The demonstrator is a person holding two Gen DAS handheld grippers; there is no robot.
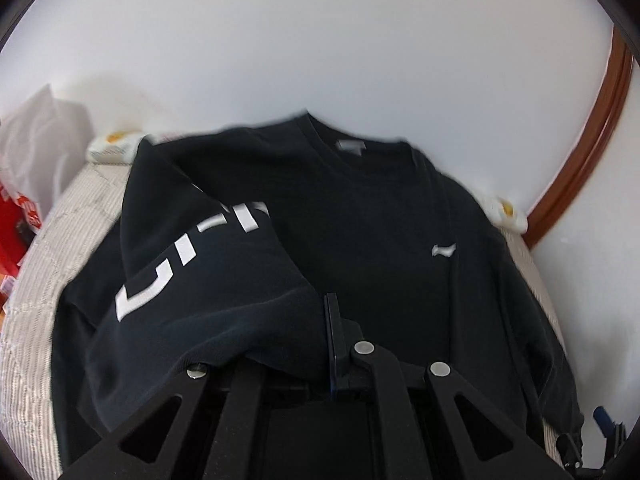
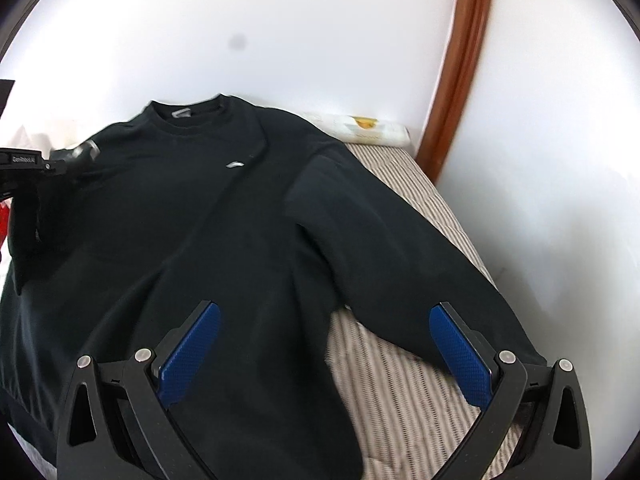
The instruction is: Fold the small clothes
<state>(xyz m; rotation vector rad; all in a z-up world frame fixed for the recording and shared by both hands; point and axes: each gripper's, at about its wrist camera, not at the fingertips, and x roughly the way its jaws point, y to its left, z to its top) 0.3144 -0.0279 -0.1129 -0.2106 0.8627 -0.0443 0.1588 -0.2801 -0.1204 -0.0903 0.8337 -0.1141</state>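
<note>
Now your left gripper (image 1: 320, 344) has its jaws pinching the sweatshirt (image 1: 360, 240) sleeve (image 1: 208, 280); your right gripper (image 2: 324, 344) hovers spread above the hem, whose edge is cut off.

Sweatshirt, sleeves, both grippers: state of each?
Sweatshirt: spread front-up on the striped bed cover.
Lettered sleeve: lifted, folded across the chest.
Other sleeve: lying flat, unfolded.
Left gripper: shut on the lettered sleeve.
Right gripper: open, holding nothing.
</note>
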